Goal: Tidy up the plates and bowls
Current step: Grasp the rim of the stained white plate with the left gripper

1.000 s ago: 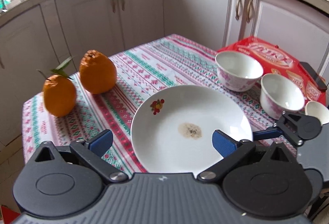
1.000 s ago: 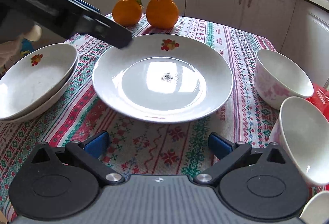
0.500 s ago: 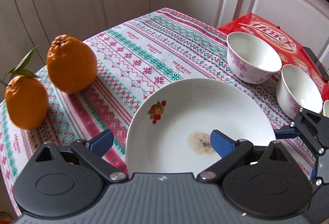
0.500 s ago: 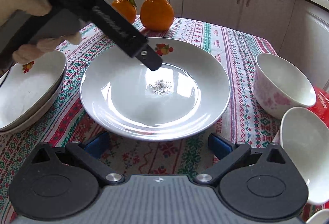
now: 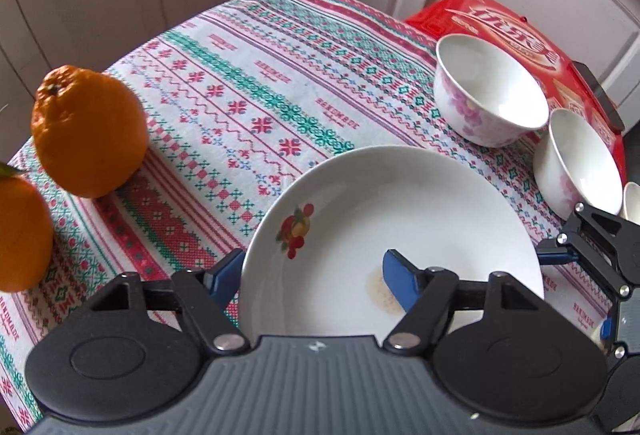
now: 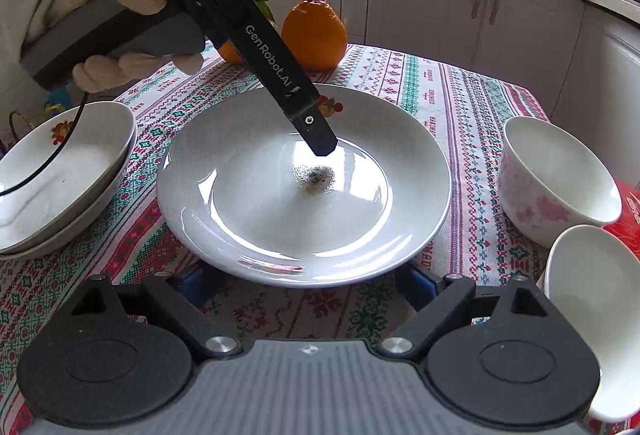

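Left gripper (image 5: 312, 277) straddles the plate (image 5: 420, 203) rim

Jaws have just been closing, one finger outside the rim at lower left, one inside; contact unclear. Right gripper (image 6: 308, 285), open, waits beside the near edge.

Two oranges (image 5: 88, 131), red box (image 5: 500, 23), tablecloth (image 5: 248, 83).
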{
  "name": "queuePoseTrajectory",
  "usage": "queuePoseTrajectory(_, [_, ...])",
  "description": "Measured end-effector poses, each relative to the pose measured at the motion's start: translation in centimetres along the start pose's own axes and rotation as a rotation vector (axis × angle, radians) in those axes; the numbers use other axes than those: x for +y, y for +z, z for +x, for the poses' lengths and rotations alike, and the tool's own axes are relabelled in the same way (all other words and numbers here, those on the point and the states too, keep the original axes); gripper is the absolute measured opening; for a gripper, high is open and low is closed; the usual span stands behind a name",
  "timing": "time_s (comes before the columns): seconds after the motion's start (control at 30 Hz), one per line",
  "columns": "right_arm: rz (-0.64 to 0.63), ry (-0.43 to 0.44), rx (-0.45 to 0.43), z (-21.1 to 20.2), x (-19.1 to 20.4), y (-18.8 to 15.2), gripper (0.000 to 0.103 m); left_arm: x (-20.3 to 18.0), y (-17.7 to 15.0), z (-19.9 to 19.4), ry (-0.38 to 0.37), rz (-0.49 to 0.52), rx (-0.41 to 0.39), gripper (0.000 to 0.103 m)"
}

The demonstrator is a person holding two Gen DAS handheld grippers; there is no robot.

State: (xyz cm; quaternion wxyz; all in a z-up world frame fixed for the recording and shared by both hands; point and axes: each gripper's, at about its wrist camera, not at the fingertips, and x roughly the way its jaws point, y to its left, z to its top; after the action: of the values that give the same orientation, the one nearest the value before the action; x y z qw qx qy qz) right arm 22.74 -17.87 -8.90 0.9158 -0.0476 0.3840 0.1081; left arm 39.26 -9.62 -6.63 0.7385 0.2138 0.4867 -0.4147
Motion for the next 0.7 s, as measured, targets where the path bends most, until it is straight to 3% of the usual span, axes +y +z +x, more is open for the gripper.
queuePoseTrajectory(0.37, [-0.012, 0.015, -0.012, -0.26, 0.12, -0.12, 0.092, 0.15, 1.02, 0.62, -0.030, 0.054, 0.081, 0.069])
queuePoseTrajectory(0.7, [-0.021, 0.024, 0.004, -0.62, 0.23, -0.26, 0.091, -0.03, 0.44, 0.12, -0.053, 0.066, 0.100, 0.068])
